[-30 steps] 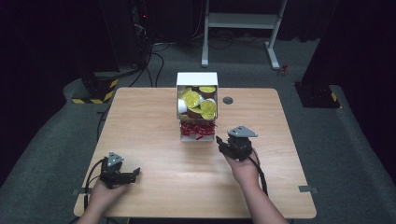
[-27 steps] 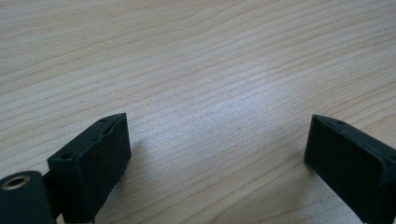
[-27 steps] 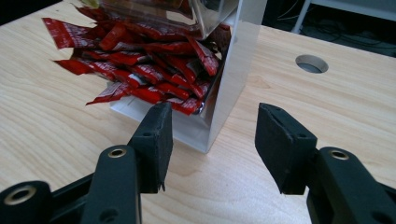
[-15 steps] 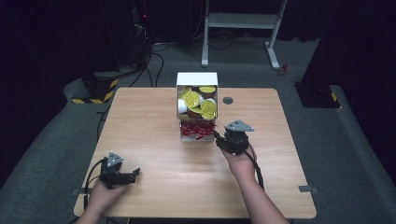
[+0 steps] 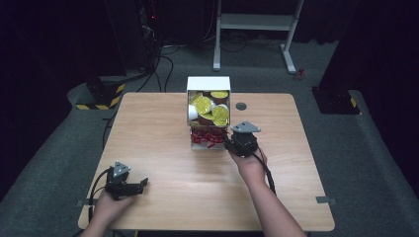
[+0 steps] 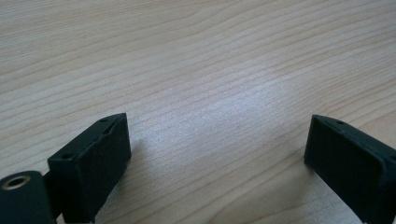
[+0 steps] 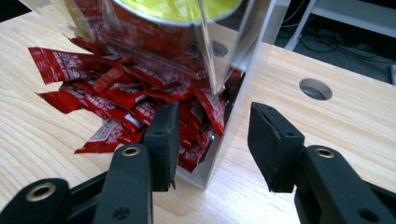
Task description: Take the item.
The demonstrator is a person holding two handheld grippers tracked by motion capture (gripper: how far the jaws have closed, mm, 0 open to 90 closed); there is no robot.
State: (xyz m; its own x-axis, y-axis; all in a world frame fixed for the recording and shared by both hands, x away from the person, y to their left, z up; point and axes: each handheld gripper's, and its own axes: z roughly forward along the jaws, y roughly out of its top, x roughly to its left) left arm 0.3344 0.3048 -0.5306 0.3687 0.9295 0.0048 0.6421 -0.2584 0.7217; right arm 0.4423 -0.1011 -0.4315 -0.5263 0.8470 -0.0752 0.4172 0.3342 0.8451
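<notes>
Left gripper [image 5: 129, 187] at the counter's [image 5: 163, 133] seven o'clock, released, jaws wide over bare wood, red packets [image 7: 140, 93] spilling toward six o'clock from the upright dispenser [image 5: 208, 116] at twelve, right gripper [image 7: 212, 135] just beside them, jaws straddling the dispenser's corner wall, just closing, not clenched.

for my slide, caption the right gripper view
Right gripper jaws straddle the dispenser's clear side wall beside red sachets.

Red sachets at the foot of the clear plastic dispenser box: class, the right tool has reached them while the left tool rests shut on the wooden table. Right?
Not quite. The left tool rests open, as the left gripper view shows, jaws wide apart over the bare wooden table. The right tool is at the red sachets.
</notes>
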